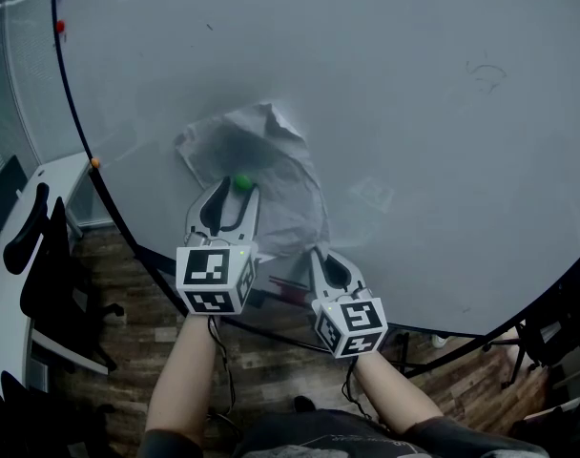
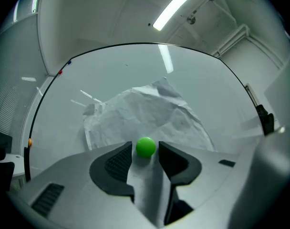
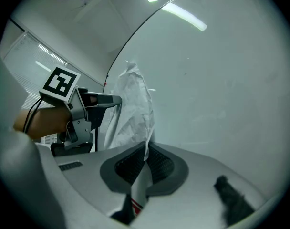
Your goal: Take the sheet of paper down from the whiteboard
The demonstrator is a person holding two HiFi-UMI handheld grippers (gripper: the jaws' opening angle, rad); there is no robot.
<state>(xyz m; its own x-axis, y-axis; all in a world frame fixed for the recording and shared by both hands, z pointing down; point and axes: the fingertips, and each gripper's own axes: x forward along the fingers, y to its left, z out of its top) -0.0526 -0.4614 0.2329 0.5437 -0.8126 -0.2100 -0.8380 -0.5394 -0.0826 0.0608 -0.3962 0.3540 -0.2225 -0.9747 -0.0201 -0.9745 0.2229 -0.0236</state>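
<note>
Whiteboard [image 1: 414,113] fills the view ahead of me. My left gripper [image 2: 145,150] stands wide, the green magnet [image 2: 145,145] between its tips, on the crumpled sheet of paper [image 2: 150,109] against the whiteboard. My right gripper [image 3: 146,148] pinches that sheet's lower edge.

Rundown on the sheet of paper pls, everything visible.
The sheet of paper is white, thin and heavily crumpled, bulging off the whiteboard rather than lying flat. Its top rises to a creased peak. A round green magnet sits on its lower middle, between the open jaws of the left gripper, which do not press it. The right gripper is shut on the sheet's lower right edge. No writing shows on it.
</note>
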